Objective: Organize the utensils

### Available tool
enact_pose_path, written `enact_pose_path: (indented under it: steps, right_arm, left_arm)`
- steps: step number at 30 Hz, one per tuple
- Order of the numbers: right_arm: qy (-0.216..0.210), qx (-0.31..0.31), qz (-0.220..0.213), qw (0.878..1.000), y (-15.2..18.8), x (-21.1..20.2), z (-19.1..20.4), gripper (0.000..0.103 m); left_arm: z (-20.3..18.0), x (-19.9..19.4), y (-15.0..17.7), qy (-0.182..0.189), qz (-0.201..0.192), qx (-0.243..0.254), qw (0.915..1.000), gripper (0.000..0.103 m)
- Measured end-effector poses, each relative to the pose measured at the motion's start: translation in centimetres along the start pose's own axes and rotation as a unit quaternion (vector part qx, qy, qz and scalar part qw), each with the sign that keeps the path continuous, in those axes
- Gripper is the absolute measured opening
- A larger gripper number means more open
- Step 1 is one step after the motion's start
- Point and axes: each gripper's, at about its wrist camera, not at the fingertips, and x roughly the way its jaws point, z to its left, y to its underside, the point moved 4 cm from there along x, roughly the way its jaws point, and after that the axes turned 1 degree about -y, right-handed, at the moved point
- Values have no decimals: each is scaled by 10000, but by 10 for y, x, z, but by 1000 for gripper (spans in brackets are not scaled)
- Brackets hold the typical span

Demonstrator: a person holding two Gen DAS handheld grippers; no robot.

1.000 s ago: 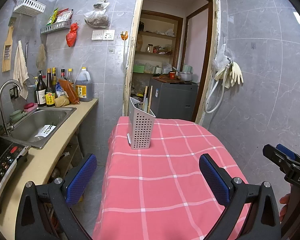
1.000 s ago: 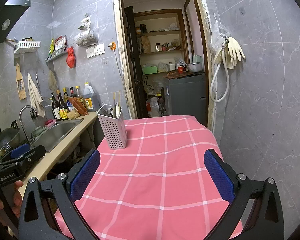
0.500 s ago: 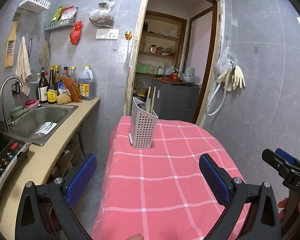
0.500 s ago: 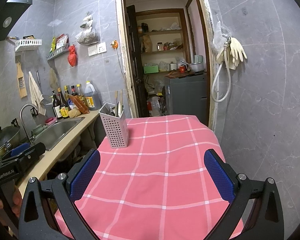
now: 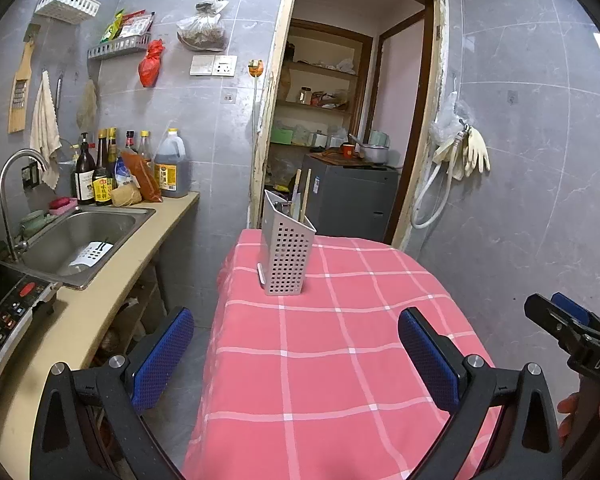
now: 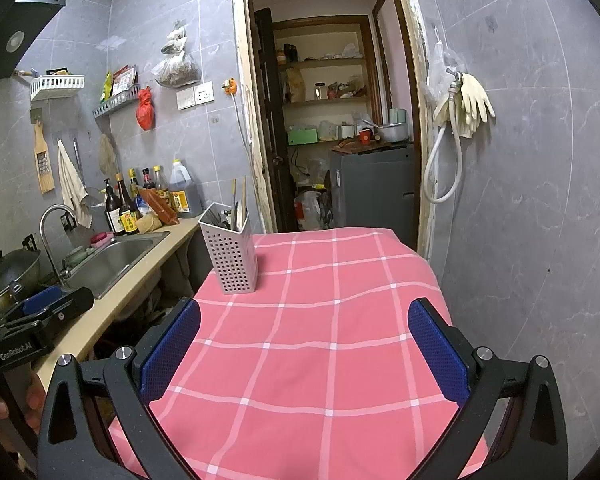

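A grey perforated utensil holder (image 5: pixel 285 251) (image 6: pixel 230 251) stands upright near the far left corner of a table with a pink checked cloth (image 5: pixel 340 340) (image 6: pixel 312 332). Chopsticks (image 5: pixel 302 196) and other utensils (image 6: pixel 238 208) stick out of its top. My left gripper (image 5: pixel 296 354) is open, held over the table's near left edge, well short of the holder, with nothing between its blue pads. My right gripper (image 6: pixel 304 346) is also open and empty above the near part of the cloth. Each gripper shows at the edge of the other's view.
A counter with a steel sink (image 5: pixel 76 236), tap (image 5: pixel 10 188), bottles (image 5: pixel 100 168) and a cooker panel (image 5: pixel 4 312) runs along the left. A wok (image 6: pixel 8 276) sits by the sink. Behind the table is an open doorway with a grey cabinet (image 5: pixel 352 200). Tiled wall with hanging gloves (image 6: pixel 470 104) is at right.
Both views have drifted slightly, with the holder sitting a little higher and more central in the left wrist view. Both grippers stay open and empty.
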Motion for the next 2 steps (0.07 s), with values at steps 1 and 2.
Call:
enact_pose_path:
  steps: [1,2]
  right_arm:
    - [-5,4,4,10000,1,-1,-1,102]
    - [-3,6,4,10000,0,-1,-1,102]
  left_arm:
    - [0,0,0,7,5,-3,10000,103]
    - [0,0,1,7,16,1,10000,103]
